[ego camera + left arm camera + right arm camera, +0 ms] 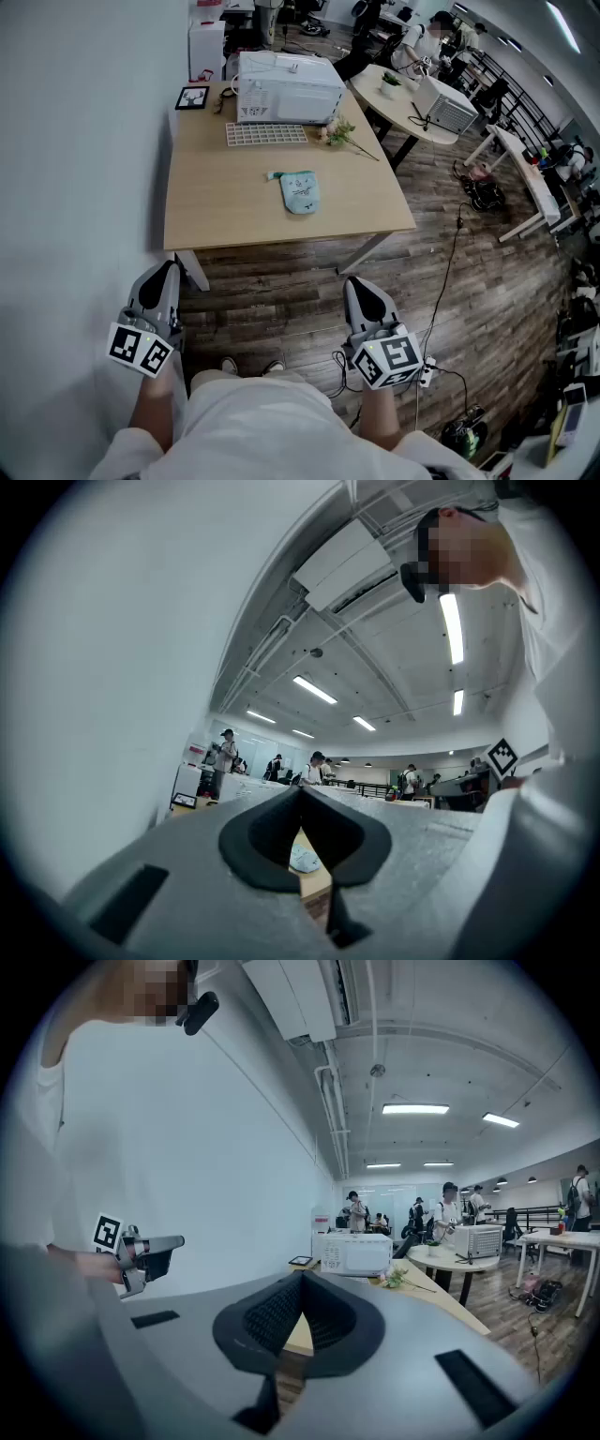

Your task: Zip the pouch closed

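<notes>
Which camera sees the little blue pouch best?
The head view: the whole pouch lies in plain sight on the table. The left gripper view shows only a small piece through the gap in its fingers. The right gripper view doesn't show it.

Soft cloth pouch on matt, pale wood table.

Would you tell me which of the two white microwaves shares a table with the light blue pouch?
The white microwave on the rectangular wooden table; the other microwave stands on the round table.
</notes>
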Available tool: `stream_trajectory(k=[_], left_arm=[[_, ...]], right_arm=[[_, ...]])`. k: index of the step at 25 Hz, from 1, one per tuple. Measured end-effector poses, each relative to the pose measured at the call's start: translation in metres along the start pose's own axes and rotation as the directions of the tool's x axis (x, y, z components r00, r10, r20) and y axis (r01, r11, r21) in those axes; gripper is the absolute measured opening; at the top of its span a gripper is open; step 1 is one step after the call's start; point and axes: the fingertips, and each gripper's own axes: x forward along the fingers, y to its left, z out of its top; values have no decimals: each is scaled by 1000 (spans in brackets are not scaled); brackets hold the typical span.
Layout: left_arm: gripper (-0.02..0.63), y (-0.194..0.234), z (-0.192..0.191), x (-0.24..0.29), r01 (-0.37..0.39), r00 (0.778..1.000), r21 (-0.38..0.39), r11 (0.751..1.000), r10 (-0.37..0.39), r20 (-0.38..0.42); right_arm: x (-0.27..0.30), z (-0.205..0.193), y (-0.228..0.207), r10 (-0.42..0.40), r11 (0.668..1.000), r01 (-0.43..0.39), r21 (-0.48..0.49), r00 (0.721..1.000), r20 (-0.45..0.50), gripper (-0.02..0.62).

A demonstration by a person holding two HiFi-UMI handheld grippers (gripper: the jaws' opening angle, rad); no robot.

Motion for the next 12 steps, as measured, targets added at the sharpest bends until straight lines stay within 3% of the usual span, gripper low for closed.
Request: stream_trajectory(k=[12], left_arm=[[11, -24, -10, 7, 34, 999, -11, 999, -34, -17]], right_arm=[[-14, -10, -13, -33, 999, 33, 12, 999, -7, -2]])
